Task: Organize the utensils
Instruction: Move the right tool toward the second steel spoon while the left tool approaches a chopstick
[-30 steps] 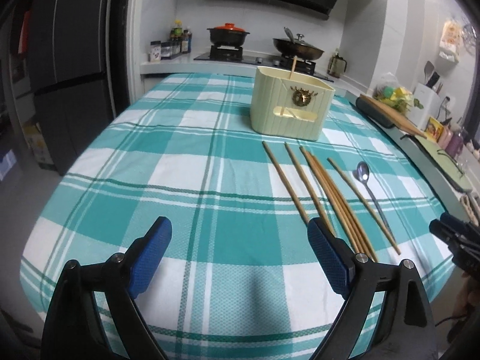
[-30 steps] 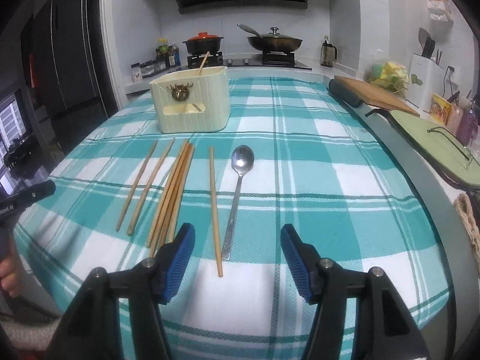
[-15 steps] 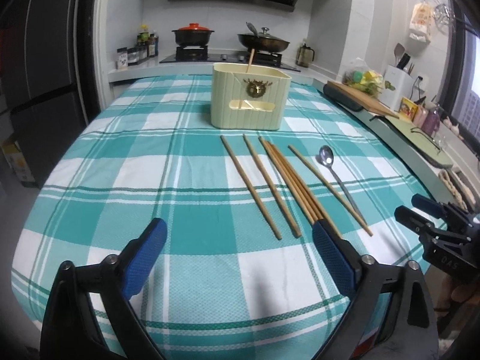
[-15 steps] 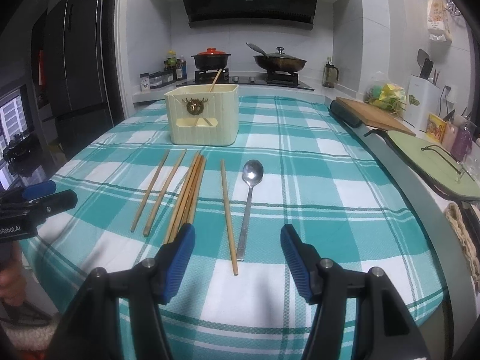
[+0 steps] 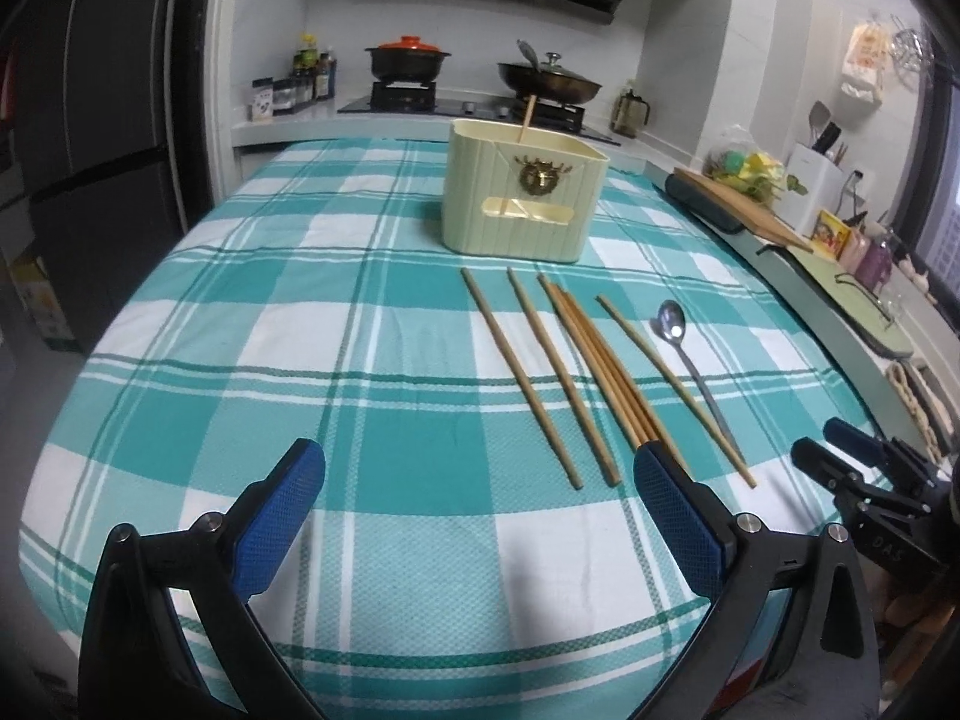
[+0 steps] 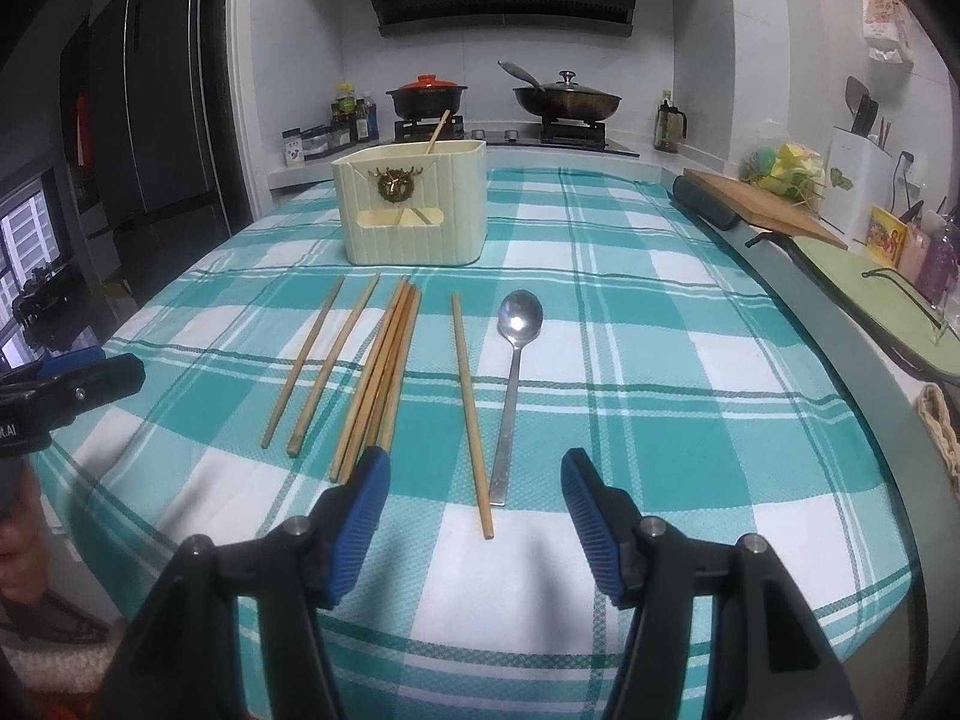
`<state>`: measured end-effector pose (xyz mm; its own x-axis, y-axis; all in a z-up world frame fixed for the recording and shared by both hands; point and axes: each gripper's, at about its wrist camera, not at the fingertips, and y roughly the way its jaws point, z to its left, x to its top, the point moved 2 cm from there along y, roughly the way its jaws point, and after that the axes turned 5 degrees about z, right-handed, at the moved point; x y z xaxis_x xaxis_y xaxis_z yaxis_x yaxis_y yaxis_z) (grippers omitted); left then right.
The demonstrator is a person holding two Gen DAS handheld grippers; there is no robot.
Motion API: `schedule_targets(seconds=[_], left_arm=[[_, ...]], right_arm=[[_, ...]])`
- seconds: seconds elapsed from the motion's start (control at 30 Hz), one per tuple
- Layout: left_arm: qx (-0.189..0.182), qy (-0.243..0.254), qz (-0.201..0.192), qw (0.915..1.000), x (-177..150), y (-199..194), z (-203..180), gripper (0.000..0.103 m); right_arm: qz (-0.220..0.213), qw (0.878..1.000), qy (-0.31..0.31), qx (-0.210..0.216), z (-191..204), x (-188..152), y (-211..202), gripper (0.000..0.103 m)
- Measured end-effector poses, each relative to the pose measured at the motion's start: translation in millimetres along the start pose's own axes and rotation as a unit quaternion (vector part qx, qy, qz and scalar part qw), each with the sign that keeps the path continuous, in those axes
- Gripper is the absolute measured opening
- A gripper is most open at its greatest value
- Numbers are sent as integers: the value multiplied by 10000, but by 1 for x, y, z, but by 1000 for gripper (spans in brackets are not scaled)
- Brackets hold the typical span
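Several wooden chopsticks (image 5: 600, 372) (image 6: 384, 372) lie side by side on the teal checked tablecloth (image 5: 240, 324) (image 6: 690, 360), with a metal spoon (image 5: 690, 360) (image 6: 516, 372) to their right. A cream utensil holder (image 5: 519, 201) (image 6: 414, 207) stands behind them with one chopstick in it. My left gripper (image 5: 480, 498) is open and empty, near the table's front edge, left of the chopsticks. My right gripper (image 6: 477, 501) is open and empty, above the near ends of one chopstick and the spoon.
A stove with a red-lidded pot (image 6: 426, 93) and a wok (image 6: 567, 96) is behind the table. A counter on the right carries a cutting board (image 6: 762, 204) and a green tray (image 6: 876, 294). A dark fridge (image 5: 90, 120) stands left.
Both grippers have pulled back and risen a little; more of the table and kitchen shows. The utensils have not moved. Both grippers stay open.
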<state>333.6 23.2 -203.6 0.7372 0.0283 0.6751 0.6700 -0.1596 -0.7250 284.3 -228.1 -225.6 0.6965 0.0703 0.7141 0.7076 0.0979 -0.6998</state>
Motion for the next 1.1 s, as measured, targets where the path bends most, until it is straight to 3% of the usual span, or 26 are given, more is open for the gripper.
schedule_targets(seconds=[0.23, 0.47, 0.53, 0.77, 1.1], left_arm=[[265, -468, 334, 9980, -3, 17, 27, 103], [511, -388, 371, 9973, 20, 32, 32, 103], [501, -422, 392, 9971, 26, 38, 32, 103], [358, -445, 485, 9972, 46, 60, 21, 103], [627, -359, 781, 9943, 75, 113, 10, 103]], right_arm=[[205, 9992, 328, -130, -18, -1, 13, 61], [164, 9984, 471, -280, -28, 16, 17, 60], [197, 9981, 499, -300, -32, 20, 20, 55], [406, 9979, 487, -151, -42, 37, 41, 40], [889, 9934, 628, 364, -38, 60, 89, 37]])
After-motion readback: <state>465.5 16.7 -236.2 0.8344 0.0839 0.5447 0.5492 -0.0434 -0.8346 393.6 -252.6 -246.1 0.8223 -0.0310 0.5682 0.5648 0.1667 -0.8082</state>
